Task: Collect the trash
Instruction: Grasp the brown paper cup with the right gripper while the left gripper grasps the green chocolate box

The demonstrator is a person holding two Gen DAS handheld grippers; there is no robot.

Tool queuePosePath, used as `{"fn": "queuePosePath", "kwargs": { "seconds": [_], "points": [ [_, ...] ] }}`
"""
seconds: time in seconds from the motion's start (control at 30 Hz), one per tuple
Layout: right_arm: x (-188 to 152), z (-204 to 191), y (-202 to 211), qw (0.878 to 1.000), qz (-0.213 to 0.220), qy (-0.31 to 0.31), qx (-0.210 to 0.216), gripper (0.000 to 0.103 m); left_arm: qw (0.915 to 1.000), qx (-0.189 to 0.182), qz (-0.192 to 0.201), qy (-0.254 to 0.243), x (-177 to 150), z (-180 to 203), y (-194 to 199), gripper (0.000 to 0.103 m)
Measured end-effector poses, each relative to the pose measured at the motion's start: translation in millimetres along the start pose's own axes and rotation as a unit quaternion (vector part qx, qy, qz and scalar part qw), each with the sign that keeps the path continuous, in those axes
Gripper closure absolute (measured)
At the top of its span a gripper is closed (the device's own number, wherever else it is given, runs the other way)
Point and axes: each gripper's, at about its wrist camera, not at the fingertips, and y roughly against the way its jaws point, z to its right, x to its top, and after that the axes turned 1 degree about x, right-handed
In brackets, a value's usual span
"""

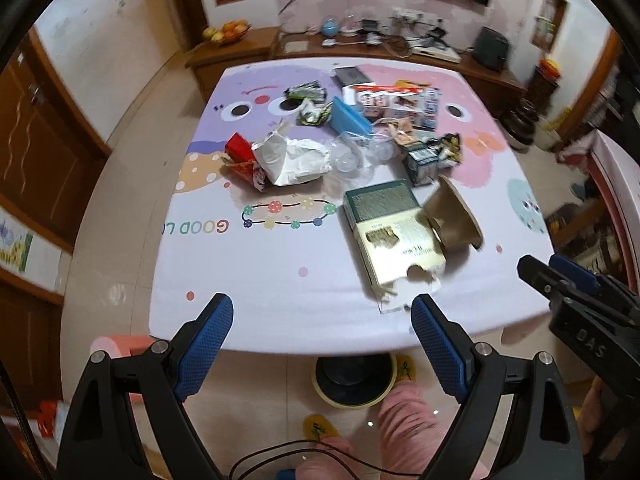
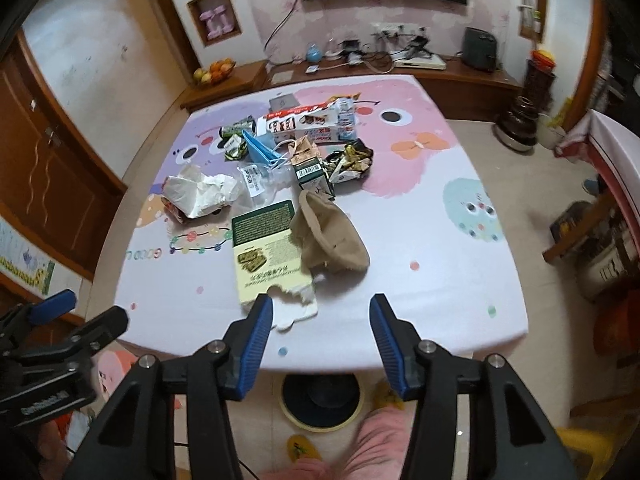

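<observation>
Both tongs, left (image 1: pixel 322 316) and right (image 2: pixel 321 316), gape empty over table's (image 2: pixel 440 300) near edge; torn flat carton (image 2: pixel 268 264) lies just beyond them.

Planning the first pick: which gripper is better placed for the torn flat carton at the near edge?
Right. The right gripper is open with the torn flat carton just ahead of its left finger; the left gripper faces bare tablecloth, carton off to its right.

The right tongs (image 2: pixel 321 322) hang agape over the near edge of the worktop (image 2: pixel 440 280), nothing between the blue pads. Just beyond lie a torn flat green carton (image 2: pixel 268 252) and a tan paper cup (image 2: pixel 328 236) (tipped on its side, touching the carton). Wrappers (image 2: pixel 352 162) lie farther back.
</observation>
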Motion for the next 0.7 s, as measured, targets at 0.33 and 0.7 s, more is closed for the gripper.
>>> {"fn": "queuePosePath", "kwargs": {
  "seconds": [0.33, 0.7],
  "points": [
    [52.2, 9.5, -95.3, 0.991, -0.084, 0.092, 0.050, 0.055, 0.9959, 0.031, -0.049, 0.069, 44.2, 28.5, -60.8, 0.014],
    [75.0, 13.1, -138.2, 0.970, -0.134, 0.161, 0.127, 0.091, 0.9863, 0.039, -0.099, 0.126, 57.3, 42.0, -114.9, 0.013]
  ]
}}
